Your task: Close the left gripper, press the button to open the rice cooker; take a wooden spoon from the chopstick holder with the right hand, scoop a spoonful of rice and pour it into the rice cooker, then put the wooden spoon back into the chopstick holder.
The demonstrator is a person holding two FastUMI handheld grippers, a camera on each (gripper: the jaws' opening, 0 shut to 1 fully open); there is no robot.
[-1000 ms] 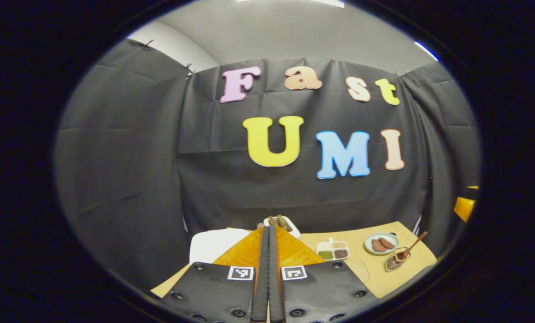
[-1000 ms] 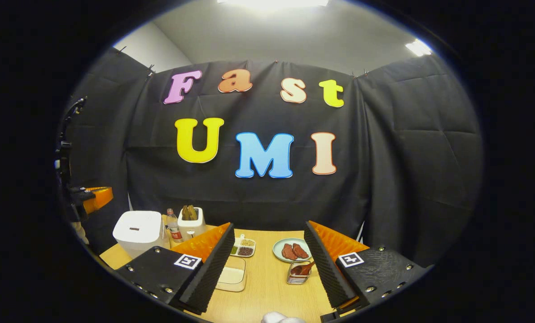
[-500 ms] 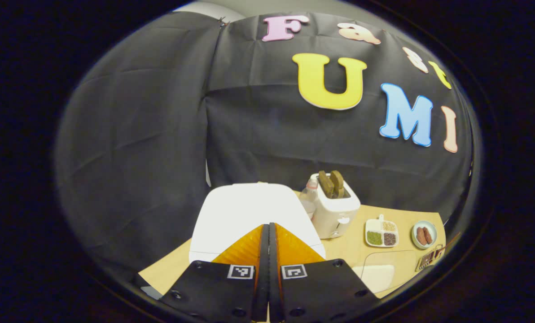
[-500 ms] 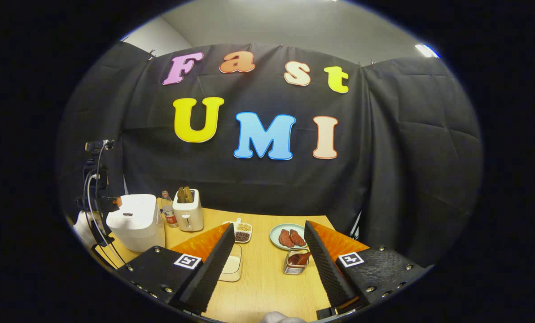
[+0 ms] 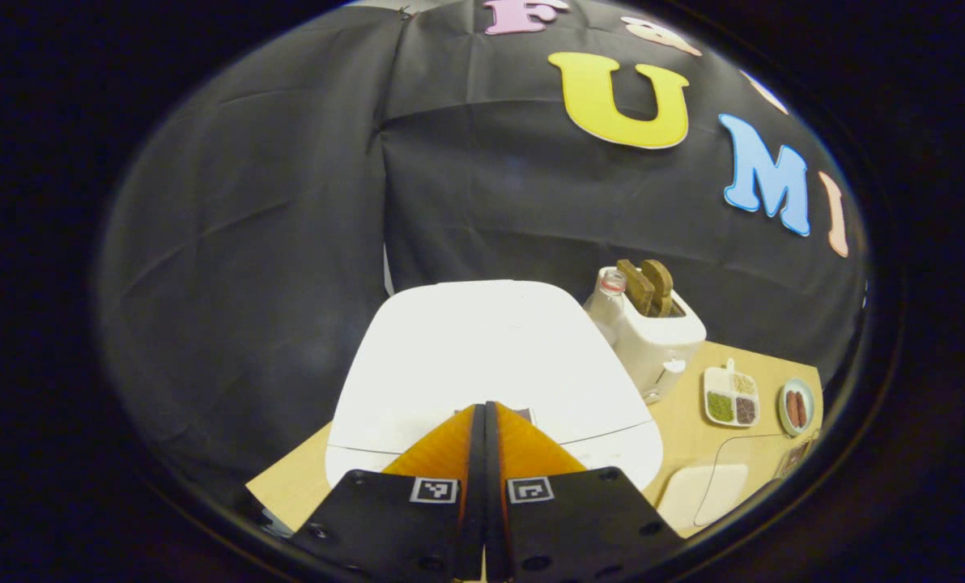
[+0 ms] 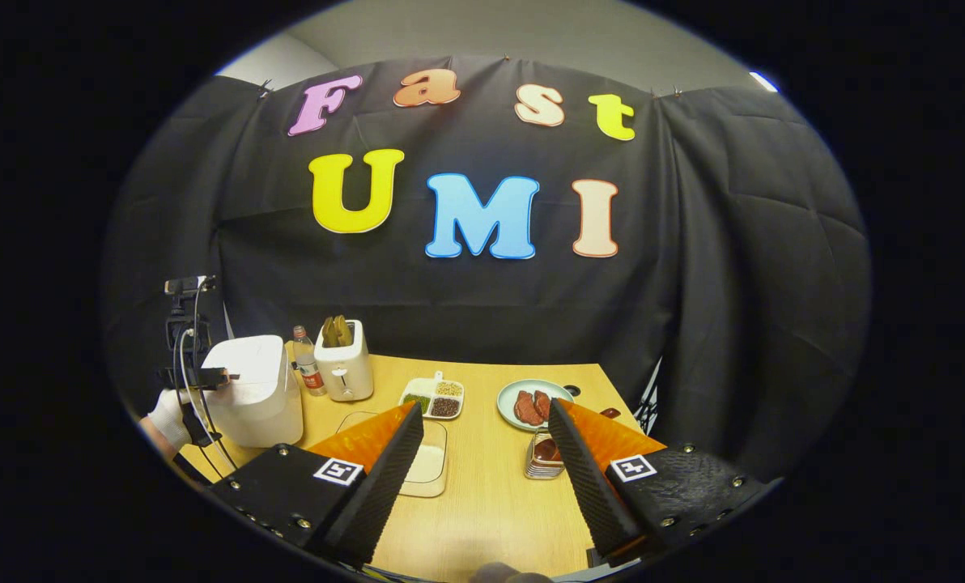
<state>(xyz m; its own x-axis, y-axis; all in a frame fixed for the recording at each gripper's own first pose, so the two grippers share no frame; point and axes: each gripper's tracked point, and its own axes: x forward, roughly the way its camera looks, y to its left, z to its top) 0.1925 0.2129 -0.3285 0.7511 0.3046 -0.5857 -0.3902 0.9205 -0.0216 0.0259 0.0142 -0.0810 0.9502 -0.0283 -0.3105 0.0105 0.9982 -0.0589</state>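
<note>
The white rice cooker (image 5: 482,348) stands with its lid down, just ahead of my left gripper (image 5: 484,410). That gripper is shut with nothing in it, its tips over the front edge of the lid beside a small dark button (image 5: 525,415). In the right gripper view the rice cooker (image 6: 254,389) is at the far left, and a gloved hand (image 6: 165,417) holds the left gripper (image 6: 211,377) against its top. My right gripper (image 6: 486,425) hangs open above the table. A wire chopstick holder (image 6: 541,463) with the wooden spoon (image 6: 544,448) sits partly behind its right finger. A clear box of rice (image 6: 427,465) lies behind the left finger.
A white toaster (image 6: 345,368) with bread and a bottle (image 6: 306,371) stand right of the cooker. A divided dish of grains (image 6: 434,398) and a plate of sausages (image 6: 531,402) sit mid-table. The wooden table (image 6: 482,518) ends at black cloth walls.
My left gripper, still shut, has come down and forward onto the rice cooker's lid. The right gripper has tilted slightly downward and stays open.
</note>
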